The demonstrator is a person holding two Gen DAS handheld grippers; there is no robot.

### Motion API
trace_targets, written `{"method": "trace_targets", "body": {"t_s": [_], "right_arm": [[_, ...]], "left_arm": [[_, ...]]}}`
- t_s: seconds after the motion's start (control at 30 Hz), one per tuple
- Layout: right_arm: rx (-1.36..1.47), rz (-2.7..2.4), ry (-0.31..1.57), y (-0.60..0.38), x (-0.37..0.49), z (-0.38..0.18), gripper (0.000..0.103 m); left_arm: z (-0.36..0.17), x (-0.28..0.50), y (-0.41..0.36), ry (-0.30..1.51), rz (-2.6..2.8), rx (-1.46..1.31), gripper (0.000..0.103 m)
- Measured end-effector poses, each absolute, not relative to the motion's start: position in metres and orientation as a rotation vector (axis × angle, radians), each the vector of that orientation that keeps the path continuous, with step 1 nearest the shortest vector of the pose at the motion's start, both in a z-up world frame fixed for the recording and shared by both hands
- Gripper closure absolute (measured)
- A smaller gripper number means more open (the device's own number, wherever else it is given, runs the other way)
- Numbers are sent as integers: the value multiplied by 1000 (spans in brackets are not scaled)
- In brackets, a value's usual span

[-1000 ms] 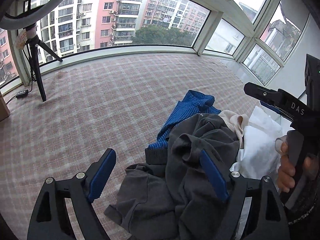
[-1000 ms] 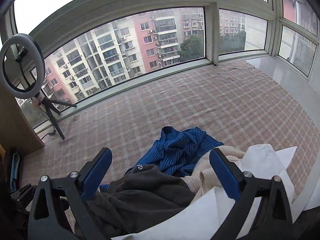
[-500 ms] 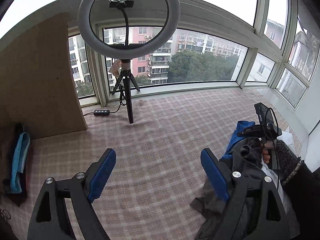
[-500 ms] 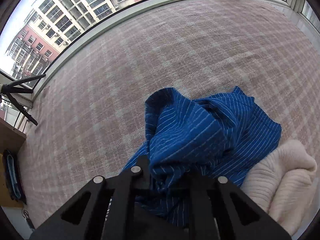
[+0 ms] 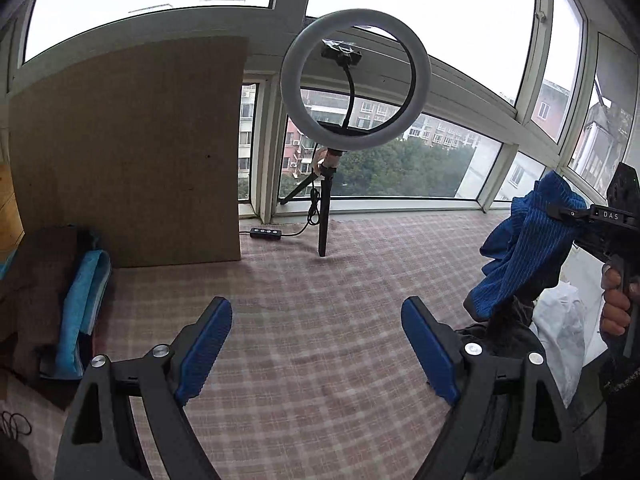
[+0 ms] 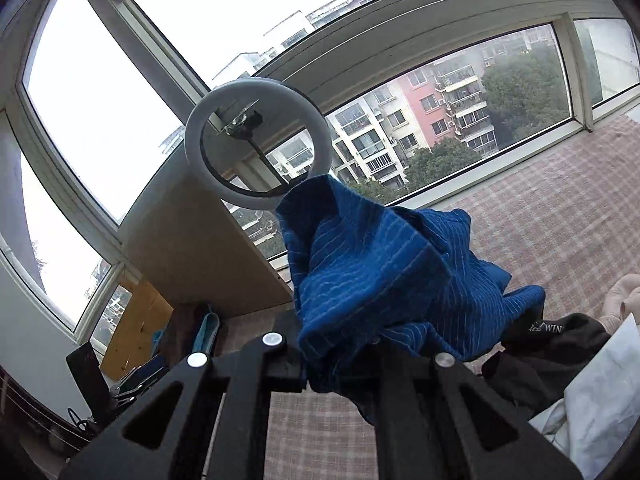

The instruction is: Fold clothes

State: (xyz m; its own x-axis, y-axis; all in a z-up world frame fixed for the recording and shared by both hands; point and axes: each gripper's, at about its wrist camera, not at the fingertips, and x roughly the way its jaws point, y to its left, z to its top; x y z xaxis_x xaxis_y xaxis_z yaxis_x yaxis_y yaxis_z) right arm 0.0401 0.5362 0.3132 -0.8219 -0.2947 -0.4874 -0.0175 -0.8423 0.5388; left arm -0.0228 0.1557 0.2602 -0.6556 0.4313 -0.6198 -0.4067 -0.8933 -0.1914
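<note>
A pink-and-white checked cloth surface (image 5: 320, 320) fills the glazed balcony, a white ring light on a tripod (image 5: 355, 80) at its far edge. The right gripper (image 6: 340, 364) is clamped on a blue pinstriped shirt (image 6: 380, 264), lifted off the pile. The left gripper (image 5: 316, 344) gapes wide, empty. Nothing looks folded yet, so the task has barely begun. Only the right wrist view shows the dark grey lettered garment (image 6: 560, 344) clearly, and probably a cream knit (image 6: 624, 292).

A pink plaid cloth (image 5: 320, 320) covers the surface before me; a ring-light tripod (image 5: 323, 216), cardboard panel (image 5: 128, 152) and heaped clothes (image 5: 516, 332) rest on it.
</note>
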Motion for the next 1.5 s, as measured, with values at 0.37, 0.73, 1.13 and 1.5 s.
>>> {"method": "trace_targets", "body": {"t_s": [0.37,0.73,1.13,1.5], "right_arm": [[1225,-2766,-375,321,-29,293,45],[1487,-2485,-138,279,11,108,46],[1529,-2408,183,260,-18,52,74],[1341,-2554,56,295,-17,135,100]], "left_arm": [[247,-2,34,28,2542,-915,7],[119,20,-3,75,2425,-1299,7],[74,50,67,326,2327,-1290,7],[90,-2,76,185,2324,-1337,97]]}}
